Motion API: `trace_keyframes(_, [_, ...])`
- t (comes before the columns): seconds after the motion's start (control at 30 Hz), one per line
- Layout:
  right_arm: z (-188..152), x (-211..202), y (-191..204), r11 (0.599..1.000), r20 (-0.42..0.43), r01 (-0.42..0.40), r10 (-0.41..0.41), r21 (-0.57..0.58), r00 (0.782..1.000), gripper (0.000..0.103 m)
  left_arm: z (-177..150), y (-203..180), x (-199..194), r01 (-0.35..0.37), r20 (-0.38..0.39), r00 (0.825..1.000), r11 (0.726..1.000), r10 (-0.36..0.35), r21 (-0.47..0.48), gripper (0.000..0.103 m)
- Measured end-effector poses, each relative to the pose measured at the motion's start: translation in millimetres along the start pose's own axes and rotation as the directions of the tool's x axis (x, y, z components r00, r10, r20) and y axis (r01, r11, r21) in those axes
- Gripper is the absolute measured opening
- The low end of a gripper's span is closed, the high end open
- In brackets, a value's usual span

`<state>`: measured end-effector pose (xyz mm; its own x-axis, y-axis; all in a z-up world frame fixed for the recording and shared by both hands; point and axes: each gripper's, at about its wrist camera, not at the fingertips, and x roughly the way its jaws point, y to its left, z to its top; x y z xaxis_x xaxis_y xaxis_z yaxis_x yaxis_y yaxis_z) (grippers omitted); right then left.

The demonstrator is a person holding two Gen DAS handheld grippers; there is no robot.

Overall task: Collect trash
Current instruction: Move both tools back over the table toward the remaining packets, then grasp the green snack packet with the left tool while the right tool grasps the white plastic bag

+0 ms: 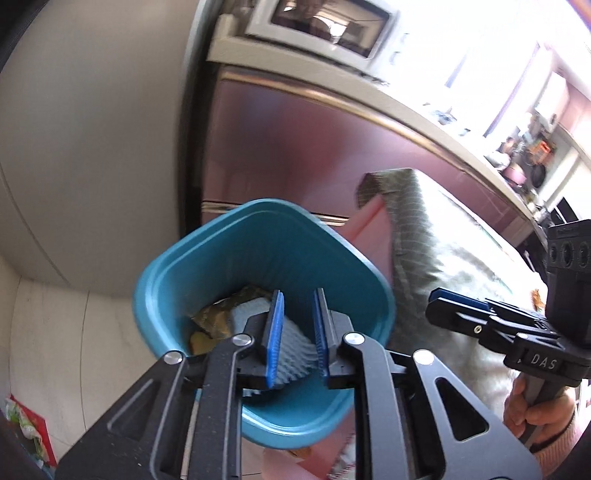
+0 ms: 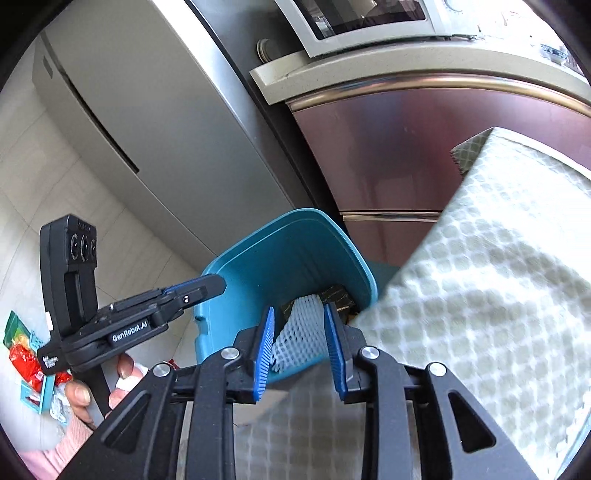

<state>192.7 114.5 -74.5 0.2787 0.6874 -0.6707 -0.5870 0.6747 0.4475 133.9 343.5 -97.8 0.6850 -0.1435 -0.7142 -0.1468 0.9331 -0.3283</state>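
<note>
A teal trash bin (image 1: 258, 210) (image 2: 295, 221) stands on the floor beside the table. Inside it lie a white foam fruit net (image 1: 295, 347) (image 2: 308, 325) and dark crumpled wrappers (image 1: 218, 314) (image 2: 336, 295). My left gripper (image 1: 299, 299) hangs over the bin's mouth, its blue pads apart, with the net showing loose in the gap below them. My right gripper (image 2: 300, 310) points into the bin from the table side, pads also apart and not pressing on the net. Each gripper shows in the other's view: the right (image 1: 454, 302), the left (image 2: 210, 286).
A table with a pale checked cloth (image 1: 443, 240) (image 2: 498, 277) stands right of the bin. Behind are pink cabinet doors (image 1: 295, 147), a microwave (image 1: 325, 26) and a grey fridge (image 2: 147, 129). Red and green packaging (image 2: 26, 354) lies on the floor at left. A person's hands (image 1: 532, 413) (image 2: 122, 369) hold the handles.
</note>
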Motion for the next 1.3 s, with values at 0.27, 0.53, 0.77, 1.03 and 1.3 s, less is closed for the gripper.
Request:
trace_keyframes(0.27, [-29, -76, -28, 0.999, 0.103, 0.047, -0.046, -0.003, 0.994, 0.031, -3, -72, -12, 0.134, 0.023, 0.99, 0.982, -0.138, 0.135, 0.032])
trace_keyframes(0.53, [-72, -174, -77, 0.976, 0.234, 0.191, -0.212, 0.108, 0.949, 0.041, -12, -170, 1, 0.277, -0.05, 0.961, 0.919, -0.274, 0.28, 0.035])
trace_keyframes(0.77, [-107, -257, -139, 0.892, 0.295, 0.38, -0.443, 0.246, 0.847, 0.048, -31, -258, 19, 0.378, -0.139, 0.926, 0.85, -0.352, 0.366, 0.037])
trace_keyframes(1.03, [-134, -310, -213, 0.794, 0.281, 0.481, -0.59, 0.371, 0.757, 0.058, -51, -349, 52, 0.429, -0.218, 0.903, 0.793, -0.37, 0.433, 0.04])
trace_keyframes(1.3, [-135, -326, -270, 0.739, 0.244, 0.514, -0.646, 0.436, 0.723, 0.07, -67, -410, 78, 0.428, -0.257, 0.903, 0.76, -0.343, 0.49, 0.05])
